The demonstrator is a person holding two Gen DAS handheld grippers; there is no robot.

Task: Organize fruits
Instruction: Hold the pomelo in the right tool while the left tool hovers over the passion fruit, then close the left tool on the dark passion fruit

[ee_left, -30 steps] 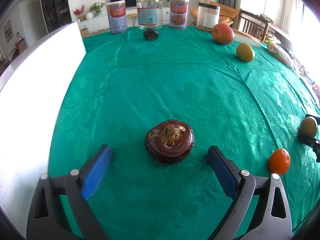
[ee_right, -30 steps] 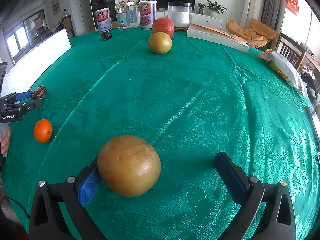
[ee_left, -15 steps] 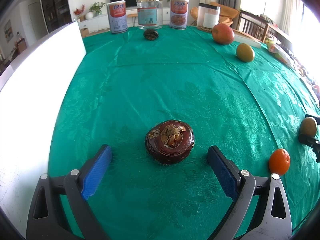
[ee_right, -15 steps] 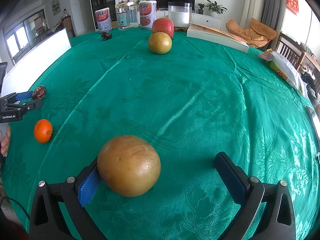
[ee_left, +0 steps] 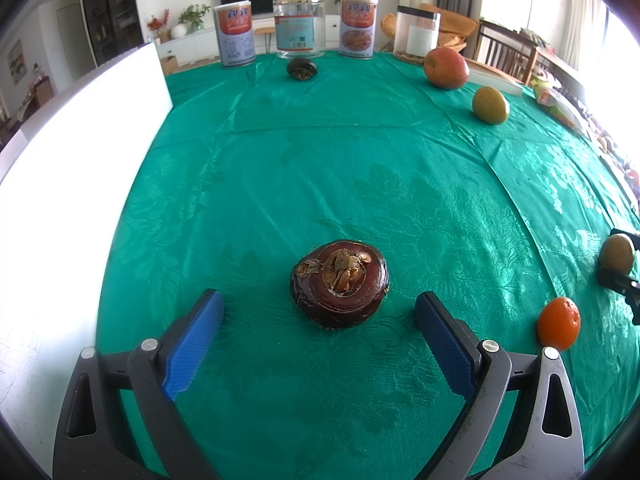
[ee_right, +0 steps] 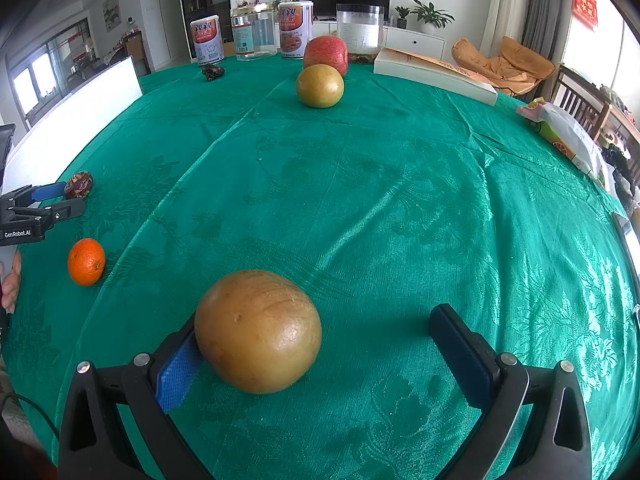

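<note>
A dark brown flattened fruit (ee_left: 339,282) lies on the green tablecloth between and just beyond the wide-apart fingers of my left gripper (ee_left: 318,306), which is open. An orange tangerine (ee_left: 559,323) sits to its right. In the right wrist view a yellow-brown round fruit (ee_right: 258,330) rests against the left blue pad of my open right gripper (ee_right: 316,332), well clear of the right finger. The tangerine (ee_right: 86,261) and the brown fruit (ee_right: 79,190) show at far left beside the left gripper (ee_right: 60,200). Farther back lie a yellow fruit (ee_right: 319,85), a red apple (ee_right: 325,55) and a small dark fruit (ee_right: 212,71).
Two tins (ee_left: 233,36) (ee_left: 358,31) and two clear jars (ee_left: 299,31) (ee_left: 417,34) line the far table edge. A white board (ee_left: 72,152) stands along the left side. A book (ee_right: 434,75) and a snack bag (ee_right: 564,136) lie at the right. A hand (ee_right: 10,284) shows at the left edge.
</note>
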